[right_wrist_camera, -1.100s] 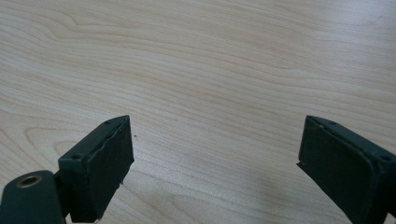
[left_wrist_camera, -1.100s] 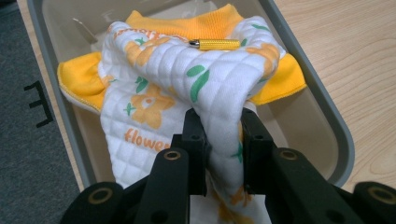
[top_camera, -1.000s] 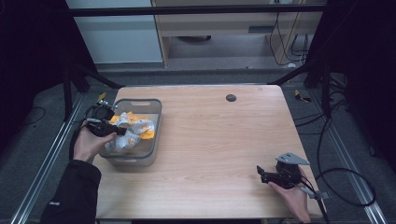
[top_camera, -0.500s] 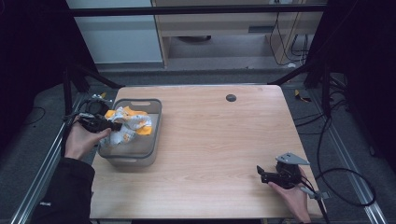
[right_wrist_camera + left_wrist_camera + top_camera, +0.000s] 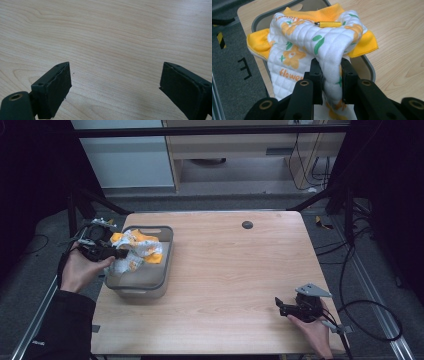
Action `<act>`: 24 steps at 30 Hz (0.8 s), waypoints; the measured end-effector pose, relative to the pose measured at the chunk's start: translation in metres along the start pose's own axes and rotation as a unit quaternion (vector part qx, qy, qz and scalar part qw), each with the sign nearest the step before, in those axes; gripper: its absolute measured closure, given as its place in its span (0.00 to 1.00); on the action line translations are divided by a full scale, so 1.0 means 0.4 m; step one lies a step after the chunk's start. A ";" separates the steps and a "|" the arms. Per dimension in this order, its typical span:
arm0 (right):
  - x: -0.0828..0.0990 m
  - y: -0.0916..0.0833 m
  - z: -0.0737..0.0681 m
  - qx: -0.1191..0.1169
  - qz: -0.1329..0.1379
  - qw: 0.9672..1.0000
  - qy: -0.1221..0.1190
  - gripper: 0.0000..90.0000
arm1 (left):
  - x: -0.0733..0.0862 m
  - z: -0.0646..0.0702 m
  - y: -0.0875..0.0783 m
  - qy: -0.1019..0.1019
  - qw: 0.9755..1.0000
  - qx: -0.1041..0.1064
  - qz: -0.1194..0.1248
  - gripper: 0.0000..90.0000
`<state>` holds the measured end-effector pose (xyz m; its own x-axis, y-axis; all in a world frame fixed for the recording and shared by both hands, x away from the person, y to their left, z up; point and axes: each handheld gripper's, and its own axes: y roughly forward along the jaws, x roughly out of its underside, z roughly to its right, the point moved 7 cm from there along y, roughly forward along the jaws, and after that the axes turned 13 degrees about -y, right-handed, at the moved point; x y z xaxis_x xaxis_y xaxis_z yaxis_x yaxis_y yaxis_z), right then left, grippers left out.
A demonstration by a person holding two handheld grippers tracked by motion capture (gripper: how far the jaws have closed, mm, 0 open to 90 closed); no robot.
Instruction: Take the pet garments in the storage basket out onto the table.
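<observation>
A white quilted cloth with orange flowers, green leaves and a yellow-orange lining (image 5: pixel 134 251) (image 5: pixel 312 47) hangs partly lifted over a grey plastic bin (image 5: pixel 145 285) at the table's left side. My left gripper (image 5: pixel 119 254) (image 5: pixel 330 75) is shut on a fold of this cloth, just above the bin's left rim. A small brass-coloured metal piece (image 5: pixel 328 24) lies on top of the cloth. At the table's front right, my right gripper (image 5: pixel 279 306) (image 5: pixel 115 85) rests low over bare wood, jaws wide apart with nothing between them.
The wooden table (image 5: pixel 235 270) has a small dark round spot (image 5: pixel 247 224) near its far edge. Dark floor with cables (image 5: pixel 370 320) surrounds the table, and black frame bars (image 5: pixel 85 200) stand at the back left.
My left gripper has risen and drawn back toward the left, pulling the cloth up out of the bin. The right gripper has stayed where it was.
</observation>
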<state>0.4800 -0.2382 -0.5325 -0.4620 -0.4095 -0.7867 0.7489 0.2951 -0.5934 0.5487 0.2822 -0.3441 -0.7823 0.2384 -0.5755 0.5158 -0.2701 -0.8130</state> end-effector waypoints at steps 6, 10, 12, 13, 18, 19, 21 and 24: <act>0.000 -0.002 -0.001 0.000 0.000 1.000 0.000 0.11 | -0.005 0.028 -0.029 0.019 1.000 0.001 0.007 0.84; -0.001 -0.002 -0.001 0.000 0.001 1.000 0.000 0.11 | -0.011 0.043 -0.044 0.028 1.000 0.004 0.009 0.84; -0.001 -0.002 -0.001 0.000 0.001 1.000 0.000 0.11 | -0.013 0.051 -0.052 0.036 0.999 0.004 0.011 0.84; -0.001 -0.003 0.000 0.000 0.001 1.000 0.000 0.11 | -0.013 0.057 -0.054 0.039 0.999 0.006 0.011 0.84; -0.001 -0.003 -0.001 0.001 0.002 1.000 0.001 0.11 | -0.014 0.083 -0.063 0.056 0.998 0.016 0.011 0.83; -0.001 -0.003 -0.001 0.001 0.002 1.000 0.001 0.11 | -0.014 0.089 -0.063 0.058 0.998 0.019 0.011 0.83; -0.001 -0.003 0.001 0.003 0.003 1.000 -0.001 0.11 | -0.018 0.099 -0.064 0.064 0.998 0.025 0.012 0.83; -0.002 -0.004 0.000 0.003 0.003 1.000 0.001 0.11 | -0.021 0.114 -0.061 0.072 0.997 0.030 0.010 0.83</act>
<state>0.4793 -0.2385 -0.5311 -0.4579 -0.4066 -0.7906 0.7542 0.2932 -0.5876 0.5267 0.2442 -0.3153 -0.7116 0.3616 -0.6024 0.5064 -0.3303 -0.7965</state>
